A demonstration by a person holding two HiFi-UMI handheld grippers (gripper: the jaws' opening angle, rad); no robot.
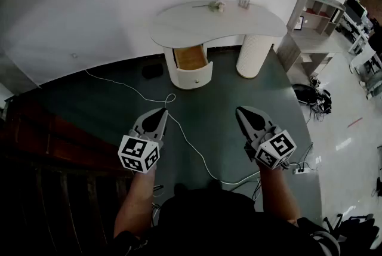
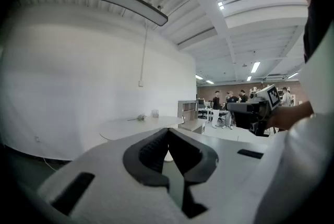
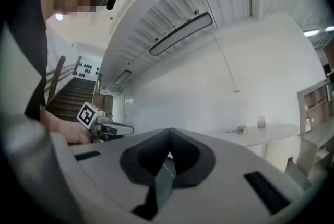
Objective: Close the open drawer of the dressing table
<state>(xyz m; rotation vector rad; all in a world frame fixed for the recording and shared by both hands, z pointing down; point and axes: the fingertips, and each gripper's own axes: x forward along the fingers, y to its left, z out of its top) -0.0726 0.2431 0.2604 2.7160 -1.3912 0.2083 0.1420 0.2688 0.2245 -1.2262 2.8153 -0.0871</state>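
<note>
- The left hand-held gripper (image 1: 163,111) and the right hand-held gripper (image 1: 240,110) both have their tips pressed together on nothing, well short of the desk (image 1: 179,25).
- As I judge it, the white cable (image 1: 191,141) trailing on the floor before the desk could catch a foot on the approach, and an off-centre push could jam the drawer.
- The drawer (image 1: 192,58) juts from the desk's pedestal. It has a curved white front, a small knob and a wood-toned inside.

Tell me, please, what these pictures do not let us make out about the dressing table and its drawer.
Inside of the drawer: head view, too small to show any contents.
The drawer in the gripper views: hidden behind the left gripper and the right gripper themselves.
Small items on the dressing table: too small to name, every view.
</note>
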